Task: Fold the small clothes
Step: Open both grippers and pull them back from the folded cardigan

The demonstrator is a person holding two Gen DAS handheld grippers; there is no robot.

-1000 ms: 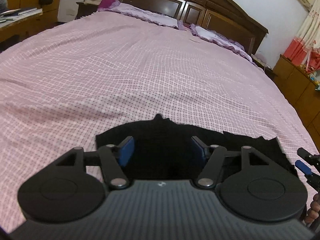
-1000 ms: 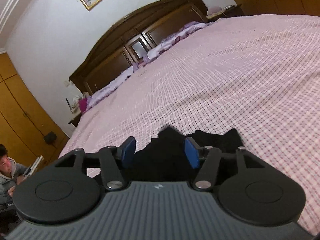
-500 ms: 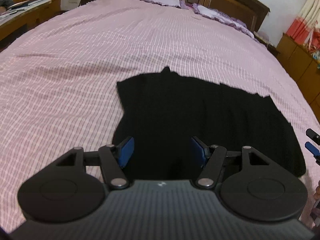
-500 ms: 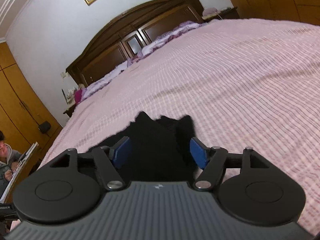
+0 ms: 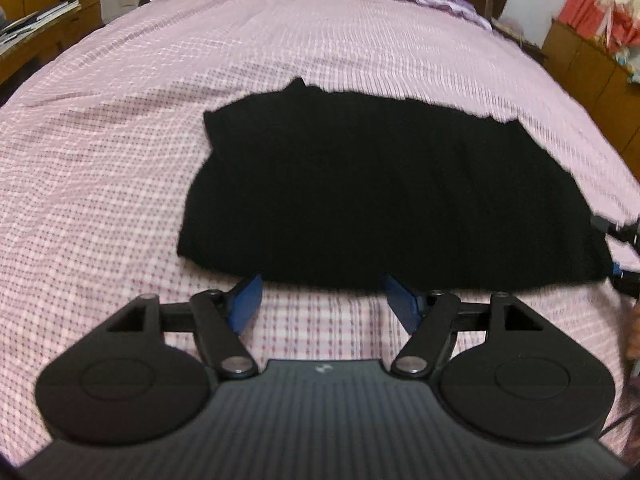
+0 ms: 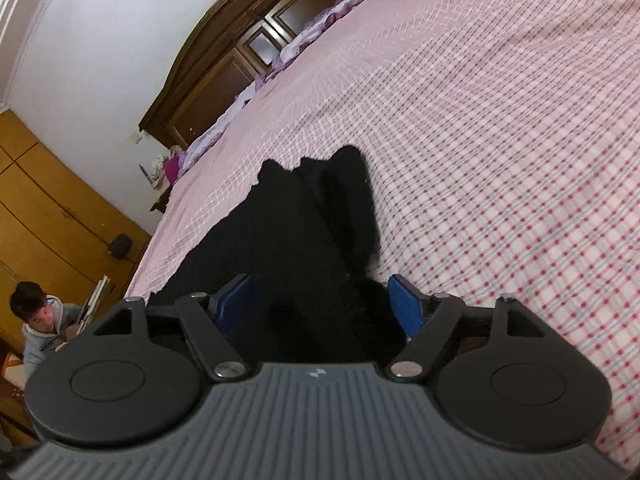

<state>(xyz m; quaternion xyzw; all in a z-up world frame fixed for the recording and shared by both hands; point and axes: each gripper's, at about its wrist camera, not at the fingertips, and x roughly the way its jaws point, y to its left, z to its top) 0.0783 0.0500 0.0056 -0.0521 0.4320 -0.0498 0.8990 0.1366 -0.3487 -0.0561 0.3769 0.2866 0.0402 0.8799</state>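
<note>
Black knit, matte and soft, the small garment [image 5: 384,184] lies spread flat on the pink checked bedspread [image 5: 120,152], a rough trapezoid with a small peak at its 12 o'clock edge. The left gripper [image 5: 320,304] hovers at the cloth's 6 o'clock hem, jaws wide apart and empty. The right gripper [image 6: 320,300] stands spread over the 3 o'clock end, nothing clamped. Risks: a pinch could catch the bedspread too, or the limp knit could bunch and fold crooked.
</note>
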